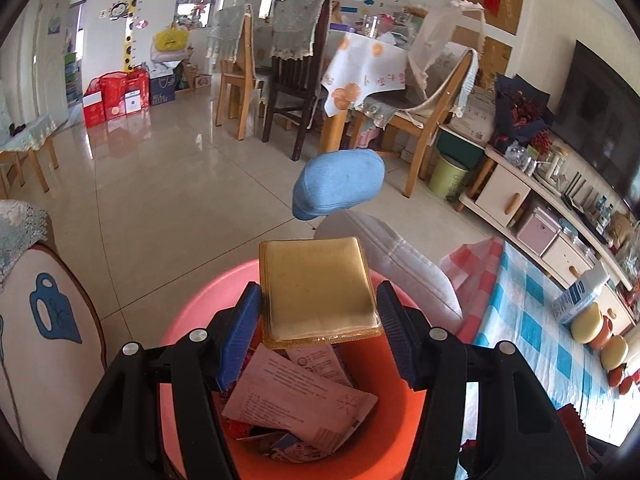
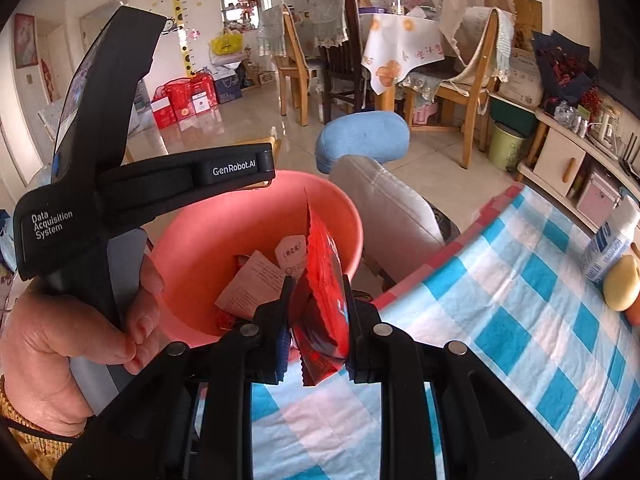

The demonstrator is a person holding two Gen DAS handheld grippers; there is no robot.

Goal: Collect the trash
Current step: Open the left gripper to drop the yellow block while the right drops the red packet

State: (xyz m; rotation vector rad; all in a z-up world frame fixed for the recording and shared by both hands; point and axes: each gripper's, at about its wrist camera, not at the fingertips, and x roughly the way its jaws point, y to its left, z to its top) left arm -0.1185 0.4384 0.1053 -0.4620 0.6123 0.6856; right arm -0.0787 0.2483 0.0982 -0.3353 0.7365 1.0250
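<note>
Two tongs hang over the round pink plastic bin (image 1: 188, 312): left tongs (image 1: 318, 316) grasp a tan flat packet (image 1: 316, 288), right tongs (image 2: 318, 312) clench a red crinkly wrapper (image 2: 324, 280).

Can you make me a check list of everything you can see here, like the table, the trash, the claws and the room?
Surface: table with blue-and-white checked cloth, red-checked edge.
Job's things: pink bin beside the table, holding paper packets; yellow flat packet; red wrapper.
Clutter: milk carton and round yellow-topped items on the table.
Grippers: left claw shut on the yellow flat packet above the bin; right claw shut on the red wrapper at the bin's rim; a hand holds the left tool.
Cables: nothing seen.
Surroundings: tiled floor, dining chairs, TV cabinet, giraffe wall sticker.
</note>
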